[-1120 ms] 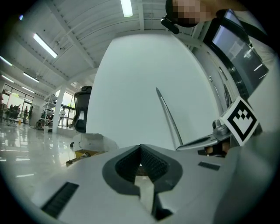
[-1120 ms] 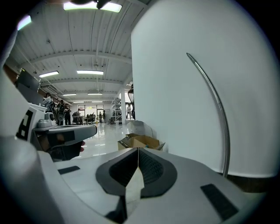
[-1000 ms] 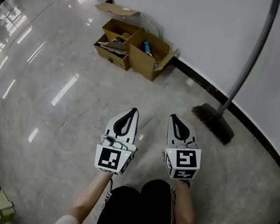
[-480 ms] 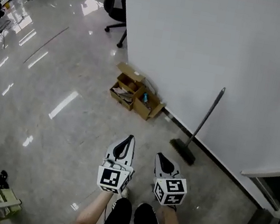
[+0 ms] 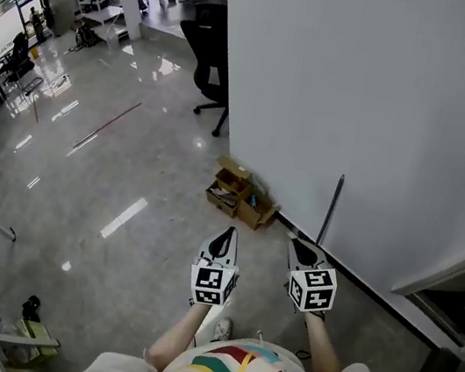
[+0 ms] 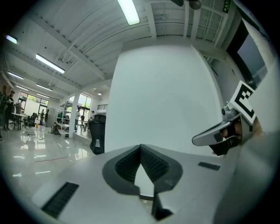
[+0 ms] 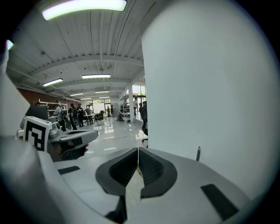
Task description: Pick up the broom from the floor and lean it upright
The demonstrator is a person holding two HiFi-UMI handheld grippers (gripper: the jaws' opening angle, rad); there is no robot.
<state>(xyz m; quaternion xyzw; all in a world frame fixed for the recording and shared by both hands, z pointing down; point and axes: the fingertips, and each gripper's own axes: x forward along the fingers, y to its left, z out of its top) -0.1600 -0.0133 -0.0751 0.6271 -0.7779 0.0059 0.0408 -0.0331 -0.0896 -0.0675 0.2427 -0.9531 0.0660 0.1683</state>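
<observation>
While the person holds both tools out in front of the chest, side by side and apart, the broom (image 5: 330, 209) stands upright against the white wall (image 5: 387, 119). Its thin dark handle leans on the wall, and its lower end sits at the dark strip where wall and floor (image 5: 128, 171) meet. In the head view the handle rises just beyond the tip of the right gripper (image 5: 296, 242), and the brush end is mostly hidden behind that tool. Neither tool touches the broom.

The right gripper's own view shows its two dark ribbed pads pressed together at the tips with nothing between them. The top of the broom handle (image 7: 198, 153) pokes up over the tool's white body, to the right of the jaws and against the wall.

The left gripper (image 5: 224, 238) sits further from the wall, with the right gripper between it and the broom. Its own view shows its pads also meeting at the tips, empty, and pointing at the wall's bare face.

Open cardboard boxes (image 5: 244, 196) sit on the floor at the foot of the wall, to the left of the broom. A black office chair (image 5: 210, 61) stands further back by the wall's corner.
</observation>
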